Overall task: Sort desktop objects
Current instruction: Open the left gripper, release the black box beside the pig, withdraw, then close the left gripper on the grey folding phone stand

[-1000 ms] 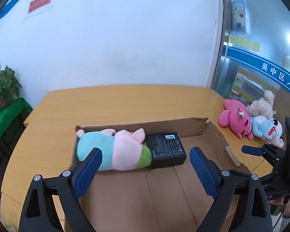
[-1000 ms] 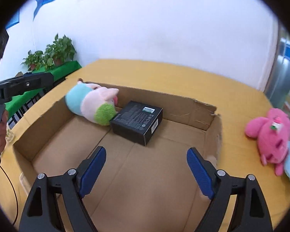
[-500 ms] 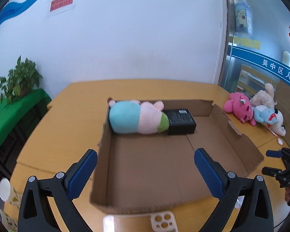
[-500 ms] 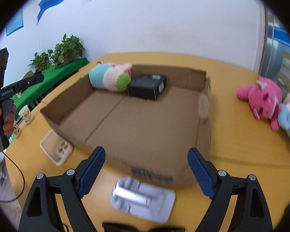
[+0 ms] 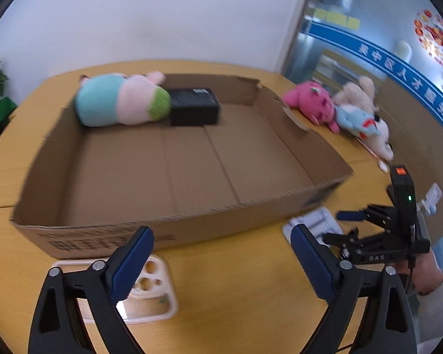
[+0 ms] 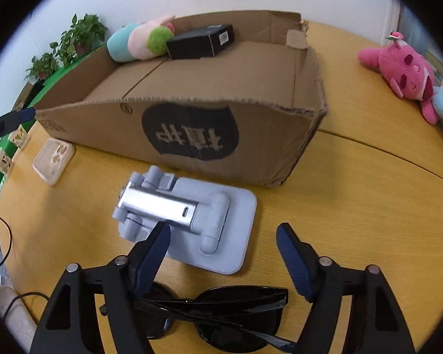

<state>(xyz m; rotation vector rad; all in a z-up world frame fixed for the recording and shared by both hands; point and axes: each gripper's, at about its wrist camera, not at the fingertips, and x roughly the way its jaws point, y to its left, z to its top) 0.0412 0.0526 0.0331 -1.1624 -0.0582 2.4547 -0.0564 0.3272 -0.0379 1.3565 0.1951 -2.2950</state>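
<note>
Left wrist view looks over the bench (image 5: 251, 303), where the left gripper (image 5: 221, 268) hangs with its blue fingers (image 5: 131, 265) wide apart and closing, with nothing between them. Just below its left finger a cream phone case (image 5: 150, 295) lies flat on the wood, close against the front wall of the cardboard box (image 5: 162, 236). Inside the box, at the far wall, a pastel plush toy (image 5: 121, 103) lies touching a black box (image 5: 193, 109). Beyond the box's right side a pink plush (image 5: 310, 103) and two paler plush toys (image 5: 360, 112) lie together.

Right wrist view shows the right gripper (image 6: 223, 256), fingers parted and closing, gripping nothing. Between and just beyond them a pale blue folding phone stand (image 6: 221, 230) lies flat near the box's printed front wall. Black sunglasses (image 6: 215, 312) lie folded under the gripper, nearer the camera. A hand (image 5: 425, 271) holds the right gripper's handle.
</note>
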